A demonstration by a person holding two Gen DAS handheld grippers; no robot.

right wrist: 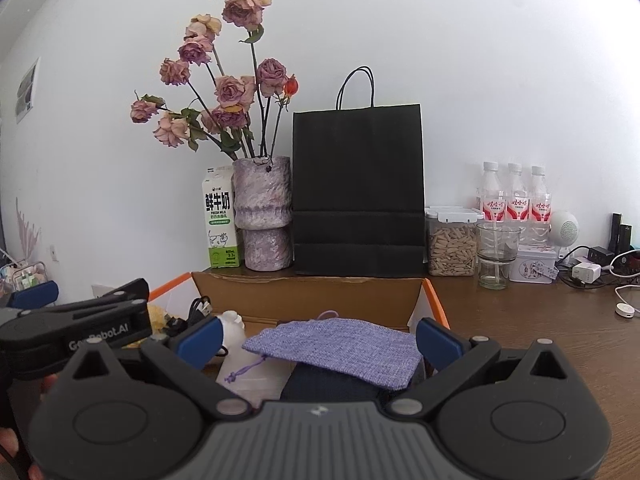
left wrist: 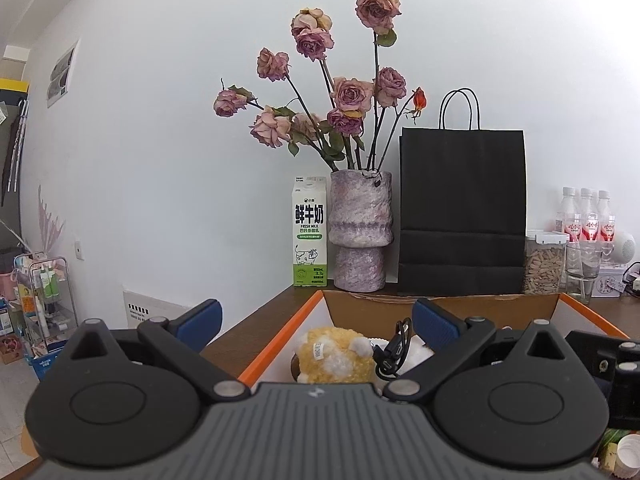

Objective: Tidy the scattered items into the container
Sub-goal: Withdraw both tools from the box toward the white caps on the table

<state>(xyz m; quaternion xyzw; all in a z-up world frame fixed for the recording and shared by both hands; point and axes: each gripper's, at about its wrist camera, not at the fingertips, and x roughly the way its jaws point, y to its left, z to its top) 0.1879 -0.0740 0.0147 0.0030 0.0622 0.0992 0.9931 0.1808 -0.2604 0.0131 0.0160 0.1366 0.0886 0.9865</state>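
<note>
White wall behind a brown wooden table [right wrist: 520, 328], and along the back there's a vase of dried roses [right wrist: 264, 212], a milk carton [right wrist: 219, 224], a black paper bag [right wrist: 358, 192], a jar of seeds [right wrist: 452, 246], a glass [right wrist: 497, 254] and three water bottles [right wrist: 514, 196]. Pretty cluttered on the far right too, with chargers and cables.

The cardboard box [right wrist: 312, 294] with the orange rim sits right in front of me, and both grippers hang over it. My right gripper [right wrist: 320, 340] has its jaws spread wide, nothing clamped. The purple fabric pouch [right wrist: 340, 350] lies in the box directly between the two blue pads, a bit lower and beyond them, draped over something dark. Can't tell if a pad touches it, but it looks loose. Its drawstring trails off to the left, near a white plastic bottle [right wrist: 232, 332].

Left gripper [left wrist: 316, 320] is also wide open and empty. From its camera, the yellow fluffy plush [left wrist: 336, 356] sits in the box's left part, between the jaws and below them, with a black coiled cable [left wrist: 394, 350] just beside it on the right, up against the right pad's side of the view. In the right camera the left gripper shows up at the left edge, over that same corner of the box.
</note>
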